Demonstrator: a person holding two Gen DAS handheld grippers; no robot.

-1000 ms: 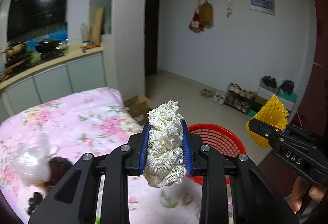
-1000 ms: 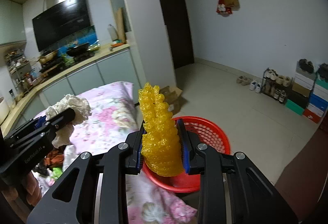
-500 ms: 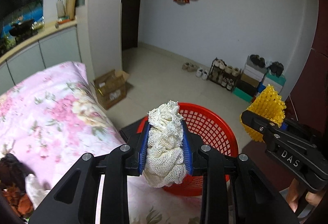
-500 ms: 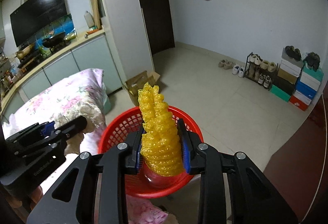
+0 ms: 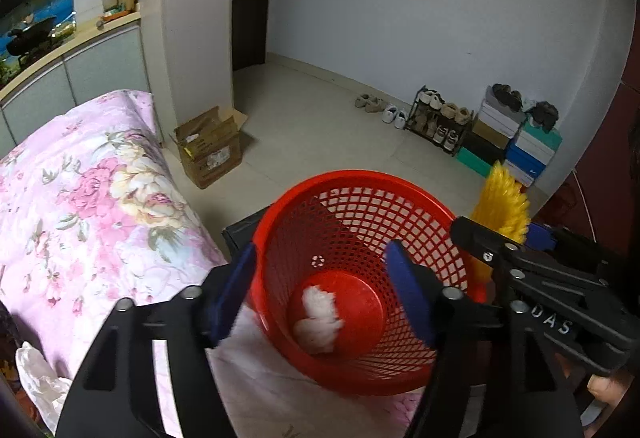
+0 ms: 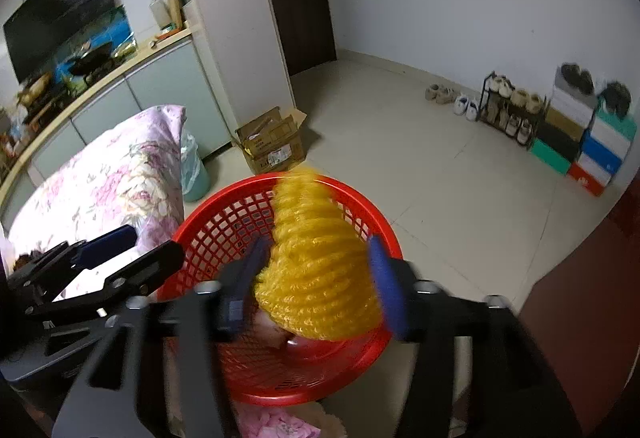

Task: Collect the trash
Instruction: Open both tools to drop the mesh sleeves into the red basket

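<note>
**Foam netting goes into the red bin, one piece down and one on the way**

The left hand-held gripper hangs spread and empty over the red basket, a white foam net lying on the basket floor directly below it, placed there as collected trash. The right hand-held gripper is poised over the same rim, its blue pads parted around a yellow foam net; motion blur leaves it unclear whether they grip it or have just let go. The basket sits at the corner of the floral-covered worktop, within easy reach of both hands.
</note>
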